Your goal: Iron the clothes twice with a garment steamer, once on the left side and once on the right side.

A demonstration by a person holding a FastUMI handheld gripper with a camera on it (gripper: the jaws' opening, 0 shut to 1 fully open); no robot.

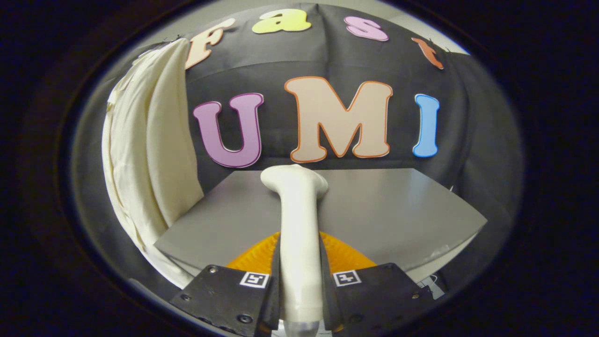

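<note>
A white garment steamer (297, 220) stands upright between my fingers, its handle rising from an orange base (348, 255) and its head (294, 180) tipped forward over the grey table (398, 210). My gripper (299, 281) is shut on the steamer's handle, both fingers pressing its sides. A cream-coloured garment (149, 154) hangs to the left of the table, well beyond and to the left of the fingers, reaching from high on the booth wall down past the table's left edge.
The grey table stretches ahead and to the right of the steamer. The black cloth wall (472, 140) closes the booth behind the table and on the right side.
</note>
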